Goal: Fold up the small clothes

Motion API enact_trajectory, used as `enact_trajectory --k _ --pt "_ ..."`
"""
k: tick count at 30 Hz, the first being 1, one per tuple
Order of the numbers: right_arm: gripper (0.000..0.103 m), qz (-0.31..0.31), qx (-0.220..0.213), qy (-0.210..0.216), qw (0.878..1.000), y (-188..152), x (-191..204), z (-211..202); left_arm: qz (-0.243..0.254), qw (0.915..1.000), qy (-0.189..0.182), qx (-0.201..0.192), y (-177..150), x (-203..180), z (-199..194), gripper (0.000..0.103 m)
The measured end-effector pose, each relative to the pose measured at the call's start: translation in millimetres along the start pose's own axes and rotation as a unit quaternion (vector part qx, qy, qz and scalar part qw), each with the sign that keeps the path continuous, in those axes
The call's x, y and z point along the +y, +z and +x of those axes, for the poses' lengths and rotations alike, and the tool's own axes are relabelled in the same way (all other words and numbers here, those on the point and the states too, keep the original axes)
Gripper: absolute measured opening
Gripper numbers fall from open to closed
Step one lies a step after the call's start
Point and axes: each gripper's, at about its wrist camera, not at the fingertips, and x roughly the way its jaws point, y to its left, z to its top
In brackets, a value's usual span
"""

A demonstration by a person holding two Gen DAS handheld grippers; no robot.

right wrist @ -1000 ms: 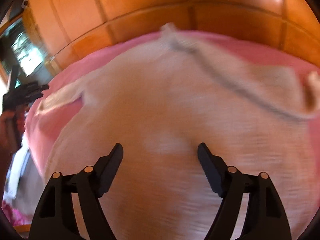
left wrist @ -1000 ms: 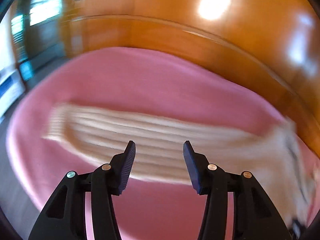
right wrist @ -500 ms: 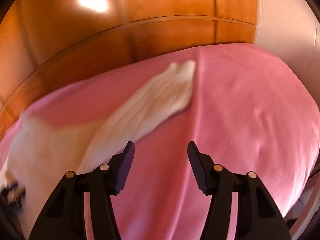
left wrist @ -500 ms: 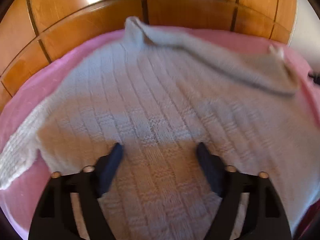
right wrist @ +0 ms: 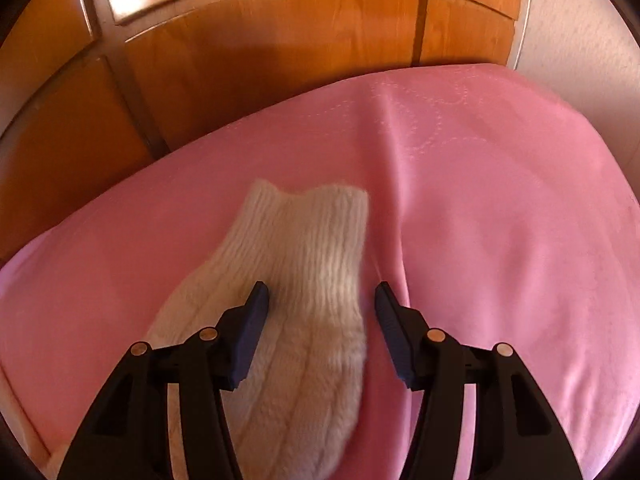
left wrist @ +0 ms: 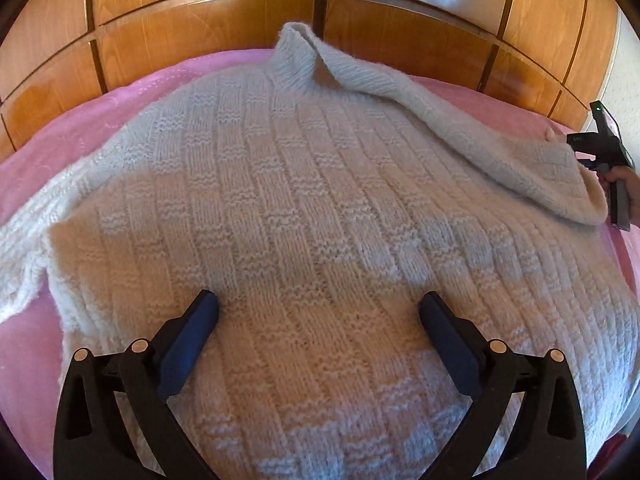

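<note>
A cream knitted sweater (left wrist: 320, 184) lies spread on the pink bedcover (left wrist: 100, 104), its collar (left wrist: 304, 56) toward the headboard. My left gripper (left wrist: 318, 298) hovers over the sweater's body, jaws still opening wide with nothing gripped. One sleeve (left wrist: 20, 248) trails off to the left; a fold of knit (left wrist: 520, 160) drapes toward the right. In the right wrist view the other sleeve (right wrist: 316, 240) lies cuff-forward on the bedcover (right wrist: 480, 200). My right gripper (right wrist: 321, 286) stands over it, jaws closing, the sleeve between them but not pinched.
A wooden headboard (left wrist: 200, 20) runs along the far side of the bed, also visible as panels (right wrist: 280, 40). A white wall (right wrist: 580, 20) borders the bed on the right. A hand (left wrist: 624, 180) holding the right gripper's black body (left wrist: 604, 148) shows at the right edge.
The left view swung from the left sleeve to the sweater's body, and its jaws widened. The right view swept from the body to the right sleeve's cuff, and its jaws narrowed.
</note>
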Motion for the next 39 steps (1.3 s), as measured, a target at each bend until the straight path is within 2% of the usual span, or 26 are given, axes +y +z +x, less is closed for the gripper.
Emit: enact_trajectory --k 1,2,3,6,8,9,11,13,15,16,19,21,25,27,29,30,32,33,34,35,37,39 --pt "0.039 -0.007 0.0 0.002 1.0 -0.3 3.2 -0.9 0.0 1.0 0.001 0.0 -0.1 -0.6 0.5 0.1" --pt "0.032 -0.018 0.002 0.003 1.0 -0.4 7.1 -2.4 0.0 1.0 0.001 0.0 0.2 -0.4 0.8 0.1" --pt "0.014 -0.031 0.004 0.0 1.0 1.4 9.7 -4.3 0.0 1.0 0.0 -0.001 0.5 0.4 1.0 0.1" --pt "0.01 -0.095 -0.017 -0.007 0.995 -5.1 24.9 -40.9 -0.001 1.0 -0.001 -0.001 0.7 -1.0 3.2 0.1" --pt "0.01 -0.109 -0.035 0.003 0.993 -9.4 26.3 -73.0 -0.001 1.0 -0.001 -0.001 0.1 -1.5 4.0 0.1" --pt "0.006 -0.115 -0.049 0.009 0.992 -11.1 25.1 -97.6 0.0 1.0 -0.002 -0.001 0.9 -1.7 4.5 0.1" --pt "0.006 -0.116 -0.081 0.02 0.99 -11.3 18.2 -142.2 0.0 1.0 -0.002 0.0 0.6 -1.9 4.4 0.1" --pt "0.006 -0.092 -0.118 0.029 0.988 -10.0 -1.3 -187.1 0.0 1.0 -0.001 -0.001 0.0 -1.6 3.8 0.1" --pt "0.006 -0.041 -0.142 0.019 0.989 -8.5 -33.6 -219.4 0.0 1.0 -0.001 0.0 -0.2 -1.4 3.5 0.1" --pt "0.006 0.005 -0.146 0.003 0.989 -8.6 -61.1 -230.2 0.0 1.0 0.0 0.0 -0.2 -1.8 3.5 0.1" --pt "0.006 0.121 -0.128 -0.025 0.984 -17.7 -127.8 -237.4 0.001 1.0 0.002 0.001 0.1 -2.5 3.3 0.1" --pt "0.006 0.172 -0.098 -0.035 0.98 -32.3 -162.0 -230.7 0.003 1.0 0.004 0.002 0.3 -3.4 3.0 0.1" --pt "0.006 0.213 -0.049 -0.041 0.975 -65.2 -189.8 -208.6 0.004 0.9999 0.014 0.008 3.2 -6.6 2.1 0.1" --pt "0.006 0.226 -0.03 -0.037 0.973 -69.2 -195.1 -185.0 0.012 0.9994 0.028 0.016 5.3 -11.5 0.6 0.1" --pt "0.006 0.225 -0.012 -0.064 0.972 -84.2 -197.9 -167.1 0.019 0.9991 0.035 0.017 6.1 -14.7 -0.2 0.1" --pt "0.008 0.23 -0.003 -0.064 0.971 -87.7 -201.6 -161.2 0.016 0.9992 0.033 0.017 5.9 -14.3 0.0 0.1" --pt "0.02 0.247 0.024 -0.073 0.966 -106.0 -212.8 -143.9 0.011 0.9993 0.029 0.022 6.9 -12.7 0.8 0.1" --pt "0.034 0.251 0.033 -0.086 0.964 -114.2 -217.7 -139.9 0.01 0.9993 0.027 0.025 7.6 -11.9 0.9 0.1" --pt "0.056 0.253 0.037 -0.095 0.962 -115.0 -224.6 -138.2 0.009 0.9993 0.024 0.029 8.3 -10.8 0.7 0.1" --pt "0.064 0.255 0.036 -0.107 0.96 -118.3 -227.3 -138.9 0.008 0.9993 0.02 0.03 8.4 -9.5 0.4 0.1" --pt "0.066 0.238 0.018 -0.123 0.963 -121.2 -226.7 -152.6 0.002 0.9994 0.002 0.035 9.3 -5.3 -3.4 0.1" --pt "0.067 0.197 -0.004 -0.124 0.972 -118.0 -211.3 -169.6 -0.011 0.999 -0.024 0.036 11.9 2.2 -11.6 0.099"
